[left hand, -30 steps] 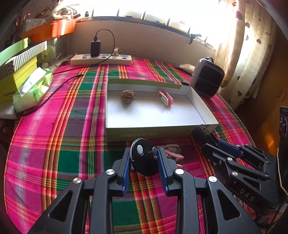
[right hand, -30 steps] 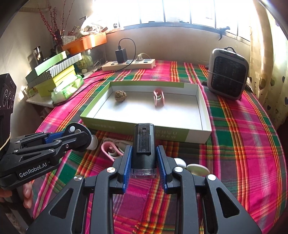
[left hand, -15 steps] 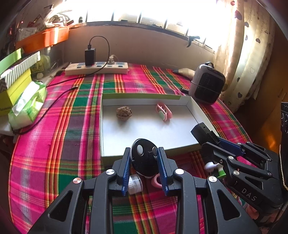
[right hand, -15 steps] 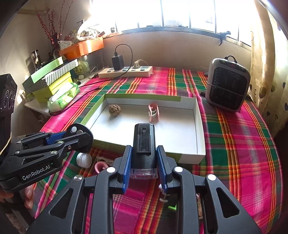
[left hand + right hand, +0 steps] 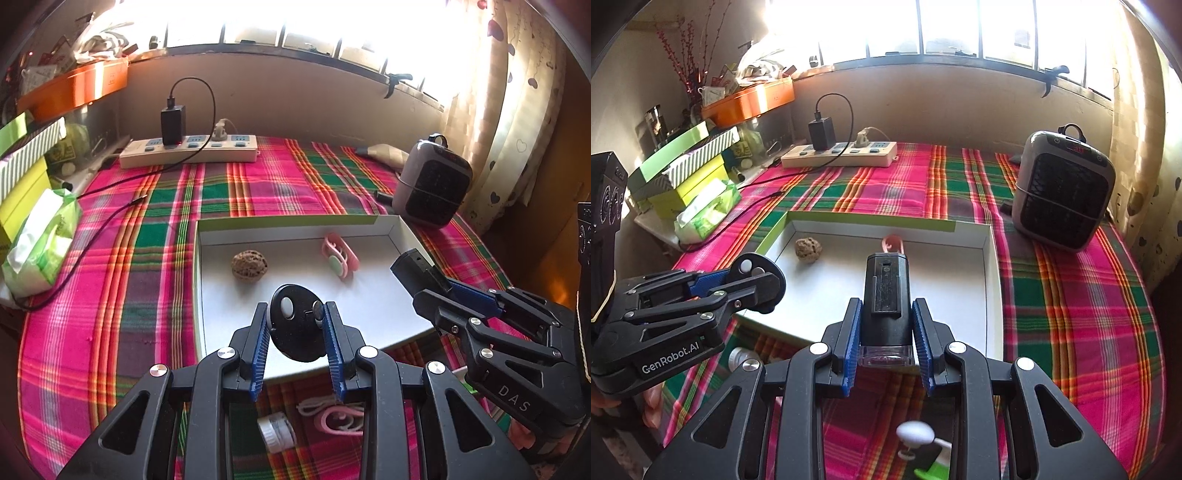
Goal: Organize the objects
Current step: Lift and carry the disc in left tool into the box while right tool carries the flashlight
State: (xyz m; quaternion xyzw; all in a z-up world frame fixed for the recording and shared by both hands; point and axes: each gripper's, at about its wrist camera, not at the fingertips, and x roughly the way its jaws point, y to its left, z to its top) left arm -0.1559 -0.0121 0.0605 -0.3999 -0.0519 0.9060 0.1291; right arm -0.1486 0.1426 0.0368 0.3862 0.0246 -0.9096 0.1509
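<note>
Two hand-held grippers are hovering over a shallow white tray (image 5: 402, 230) on a plaid tablecloth (image 5: 110, 295), each carrying a load. The left gripper (image 5: 295, 325) is clamping a round black disc (image 5: 295, 332) between its blue-padded fingers (image 5: 258, 350); the disc is sitting upright in the grip, above the tray's near edge. The right gripper (image 5: 884, 332) is squeezing a black rectangular device (image 5: 886, 295) with a clear end, which is pointing forward along the fingers and hanging over the tray's near right portion. Inside the tray, a walnut (image 5: 249, 266) is lying toward the back left, and a pink clip (image 5: 340, 254) is resting near the back middle. On the cloth just before the tray, beneath the left gripper, a small white roll (image 5: 275, 430) and a pink loop (image 5: 340, 421) are lying side by side. A power strip (image 5: 188, 149) and a small heater (image 5: 1063, 192) are standing beyond the tray.
</note>
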